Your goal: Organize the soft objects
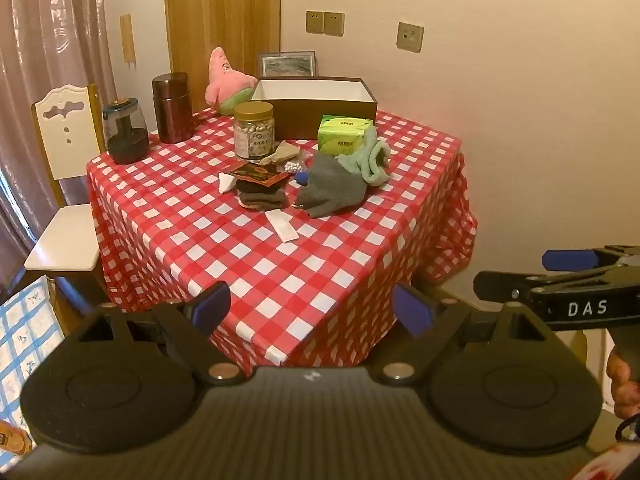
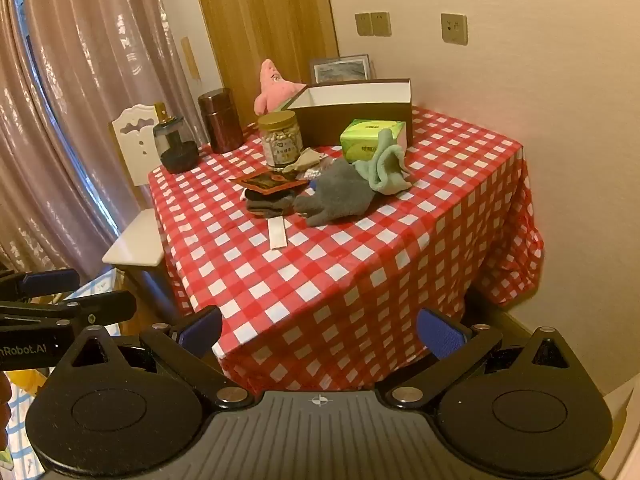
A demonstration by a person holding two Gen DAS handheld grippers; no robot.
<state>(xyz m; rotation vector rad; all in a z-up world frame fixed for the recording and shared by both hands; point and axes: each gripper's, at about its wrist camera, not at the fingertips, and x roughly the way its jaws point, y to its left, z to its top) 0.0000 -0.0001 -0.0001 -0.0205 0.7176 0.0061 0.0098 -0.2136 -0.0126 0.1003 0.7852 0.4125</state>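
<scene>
We hold the left gripper (image 1: pixel 311 312) and right gripper (image 2: pixel 319 332) short of the checked bench (image 1: pixel 256 264), jaws spread and empty. Mid-bench lie a grey glove (image 1: pixel 334 192), green cloth (image 1: pixel 370 158) and dark socks (image 1: pixel 262 198), before the open box (image 1: pixel 320 110). Only the left view shows the pink plush (image 1: pixel 228 80) whole; from the right, the box hides its base.
</scene>
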